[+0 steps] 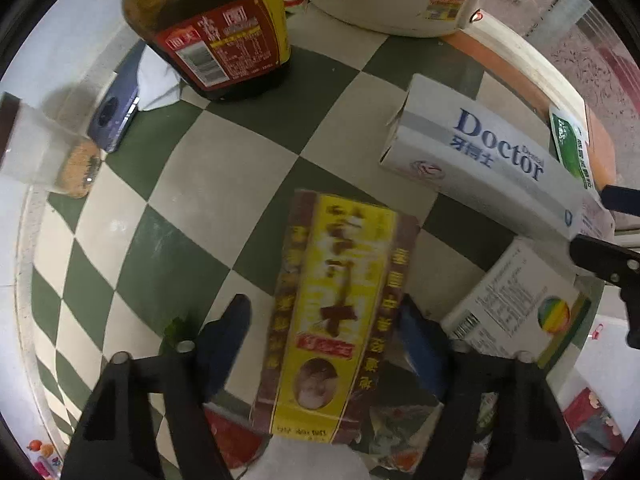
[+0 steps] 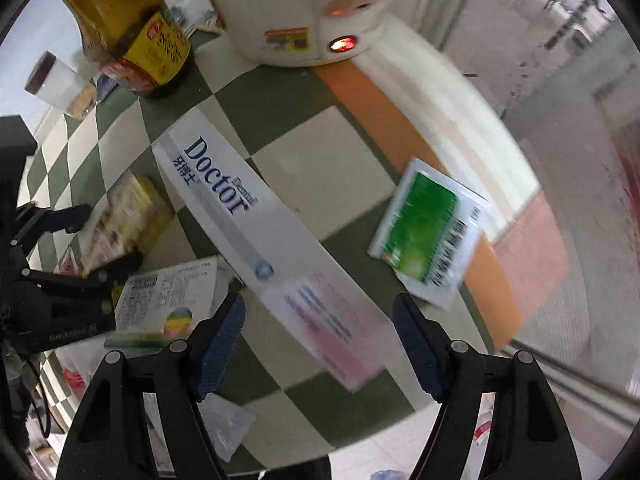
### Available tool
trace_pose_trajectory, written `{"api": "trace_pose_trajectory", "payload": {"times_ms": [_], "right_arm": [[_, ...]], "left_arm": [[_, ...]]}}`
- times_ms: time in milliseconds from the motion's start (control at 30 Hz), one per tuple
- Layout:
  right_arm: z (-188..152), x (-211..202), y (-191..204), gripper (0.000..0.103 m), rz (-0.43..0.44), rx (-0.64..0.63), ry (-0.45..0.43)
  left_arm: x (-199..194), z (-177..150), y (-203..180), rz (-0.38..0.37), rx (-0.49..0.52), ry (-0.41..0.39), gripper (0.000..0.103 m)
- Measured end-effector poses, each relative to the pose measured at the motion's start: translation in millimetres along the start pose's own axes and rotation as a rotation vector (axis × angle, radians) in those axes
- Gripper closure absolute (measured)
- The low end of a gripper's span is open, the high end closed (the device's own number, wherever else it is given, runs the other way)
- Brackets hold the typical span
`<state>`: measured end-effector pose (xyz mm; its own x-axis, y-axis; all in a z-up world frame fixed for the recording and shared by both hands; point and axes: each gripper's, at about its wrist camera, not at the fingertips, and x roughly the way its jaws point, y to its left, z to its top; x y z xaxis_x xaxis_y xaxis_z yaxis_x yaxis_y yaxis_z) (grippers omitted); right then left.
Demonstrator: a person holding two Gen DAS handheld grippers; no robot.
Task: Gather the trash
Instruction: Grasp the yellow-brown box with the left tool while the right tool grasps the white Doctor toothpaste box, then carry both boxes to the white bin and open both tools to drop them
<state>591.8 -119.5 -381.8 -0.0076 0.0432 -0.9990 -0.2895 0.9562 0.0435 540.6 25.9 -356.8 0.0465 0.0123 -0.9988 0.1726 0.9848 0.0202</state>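
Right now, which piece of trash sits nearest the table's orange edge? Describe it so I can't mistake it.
Start at the white cooker with the red light and follow the orange rim of the checkered table toward the camera. Beside the long white Doctor toothpaste box lies a flat green sachet. It alone is green with a white border and barcode.

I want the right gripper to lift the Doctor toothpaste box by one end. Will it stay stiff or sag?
The Doctor box is long thin card with an open end flap, so probably empty and light; squeezed, it may crush rather than sag.
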Motion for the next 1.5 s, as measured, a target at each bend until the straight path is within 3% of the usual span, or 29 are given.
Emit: {"api": "trace_pose_trajectory", "payload": {"times_ms": [100,200,367,567,633,733,900,1033,1233,1400,1500], "right_arm": [[14,16,8,0.025,-0.009,-0.021,0.034],[19,27,13,0.027,-0.042,-0.036,0.050],[15,33,2,0.035,0.017,0.142,0.069],[19,58,14,0.033,-0.047,0.081,0.115],[22,60,20,0.041,-0.081,0.057,0.079],[23,57,24,0.046,-0.049,0.078,0.033],[11,28,15,0.051,-0.026,0.110,-0.073],[-8,0,11,0.052,0.002,0.151,-0.145],[-49,-57,-8,0.053,0.058,0.255,-0.255],[-102,-94,-46,0.053,0.080,0.356,-0.336],[-147,-107,-82,0.053,0.083,0.437,-0.369]], "left_arm": [[-2,0,4,-0.027,-0.001,-0.001,0.046],[-5,-2,13,0.007,-0.054,-0.009,0.046],[-10,-16,39,-0.016,-0.249,-0.010,0.046],[-13,-14,29,-0.010,-0.248,-0.019,0.045],[-13,-18,26,-0.006,-0.245,-0.028,0.046],[-10,-30,32,0.041,-0.240,-0.056,0.047],[-41,-38,28,0.121,-0.243,-0.137,0.047],[-74,-46,20,0.165,-0.261,-0.211,0.047],[-128,-57,-10,0.147,-0.248,-0.305,0.047],[-167,-60,-70,0.111,-0.150,-0.372,0.047],[-181,-59,-121,0.050,-0.072,-0.387,0.047]]}}
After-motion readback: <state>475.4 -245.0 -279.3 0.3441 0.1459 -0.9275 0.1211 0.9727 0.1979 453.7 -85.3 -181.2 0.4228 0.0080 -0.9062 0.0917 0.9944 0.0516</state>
